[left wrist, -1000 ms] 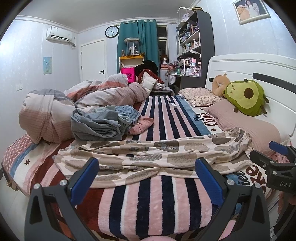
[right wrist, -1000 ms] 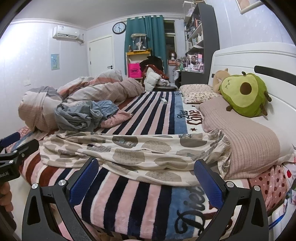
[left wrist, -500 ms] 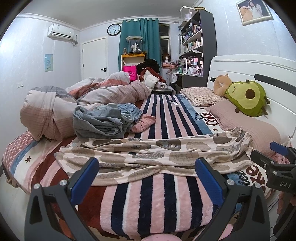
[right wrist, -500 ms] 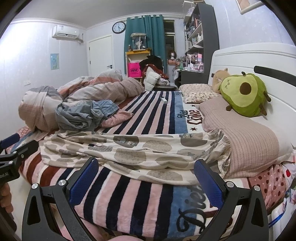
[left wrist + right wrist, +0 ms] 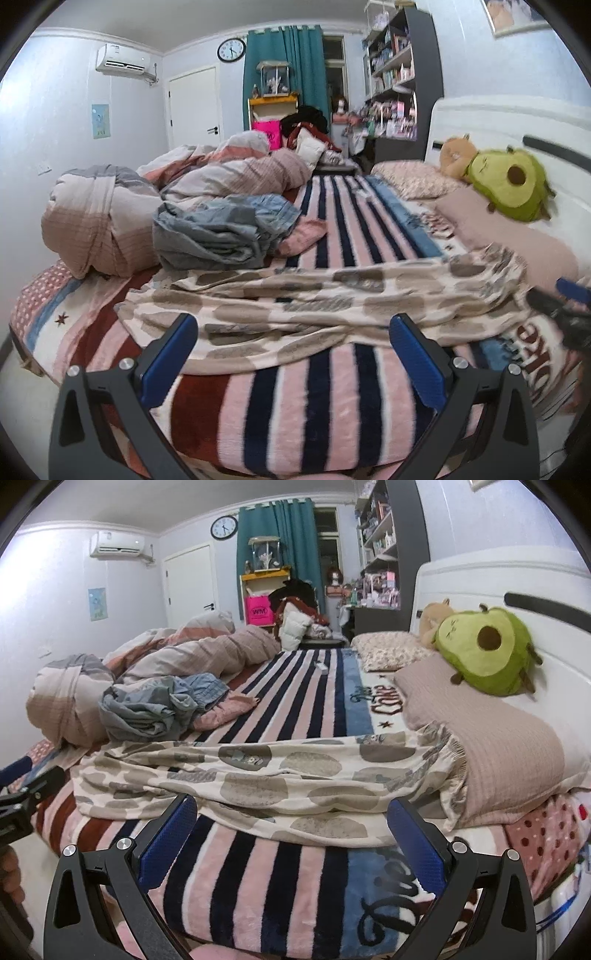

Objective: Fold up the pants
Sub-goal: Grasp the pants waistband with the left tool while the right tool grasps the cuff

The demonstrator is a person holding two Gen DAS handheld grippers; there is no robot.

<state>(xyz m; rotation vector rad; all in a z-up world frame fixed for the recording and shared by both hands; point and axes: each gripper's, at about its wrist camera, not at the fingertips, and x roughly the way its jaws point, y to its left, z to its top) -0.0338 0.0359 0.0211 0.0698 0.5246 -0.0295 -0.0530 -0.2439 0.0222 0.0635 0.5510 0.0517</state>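
Observation:
Cream pants with grey-brown blotches [image 5: 317, 306] lie spread sideways across the striped bed; they also show in the right wrist view [image 5: 266, 775], waistband against the pink pillow at right. My left gripper [image 5: 293, 352] is open and empty, just short of the pants' near edge. My right gripper [image 5: 291, 834] is open and empty, also in front of the near edge. The right gripper's tip shows in the left wrist view [image 5: 565, 314]; the left gripper's tip shows in the right wrist view [image 5: 26, 786].
A heap of grey-blue clothes [image 5: 218, 232] and a rolled duvet [image 5: 96, 225] lie beyond the pants at left. A pink pillow [image 5: 491, 738] and an avocado plush [image 5: 487, 650] sit by the headboard at right. The striped blanket [image 5: 280, 871] covers the bed.
Both grippers have moved slightly closer to the bed and the pants. The pants have not moved. Both stay open.

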